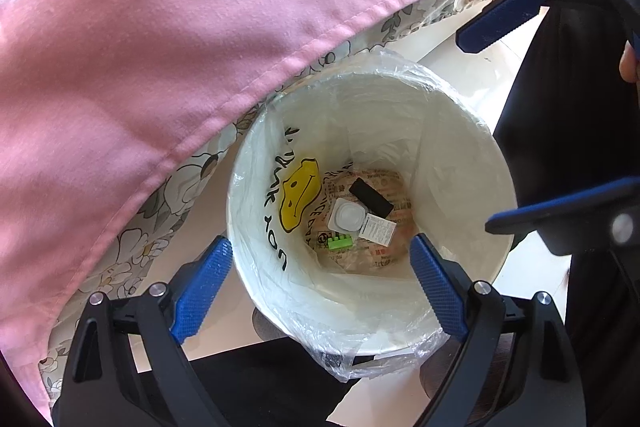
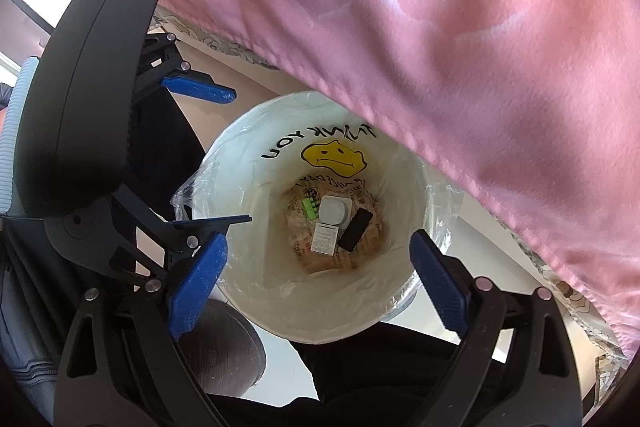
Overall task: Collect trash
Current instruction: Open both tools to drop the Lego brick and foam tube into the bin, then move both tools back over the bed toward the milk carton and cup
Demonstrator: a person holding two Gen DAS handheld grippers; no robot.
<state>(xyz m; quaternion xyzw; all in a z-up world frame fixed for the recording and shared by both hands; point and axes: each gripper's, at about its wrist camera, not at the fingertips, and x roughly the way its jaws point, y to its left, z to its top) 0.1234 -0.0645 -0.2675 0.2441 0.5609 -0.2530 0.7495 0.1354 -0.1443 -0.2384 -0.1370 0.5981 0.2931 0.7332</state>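
Fabric, a pink sheet (image 1: 168, 67), hides much of both views and overlaps the bin's far rim. Print on the wrapper at the bottom cannot be read. Inside the lined white bin (image 1: 472, 163) a black bar (image 1: 370, 201), white round pack (image 1: 347, 217), label card (image 1: 378, 230) and green piece (image 1: 340, 242) are seen. Left gripper (image 1: 320, 287) and right gripper (image 2: 318, 281) are held spread above it, nothing between their jaws.

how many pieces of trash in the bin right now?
4, all on the bottom of the lined bin: black bar, white round-topped piece at the centre, white labelled packet beside it, green block. More may be hidden beneath them.
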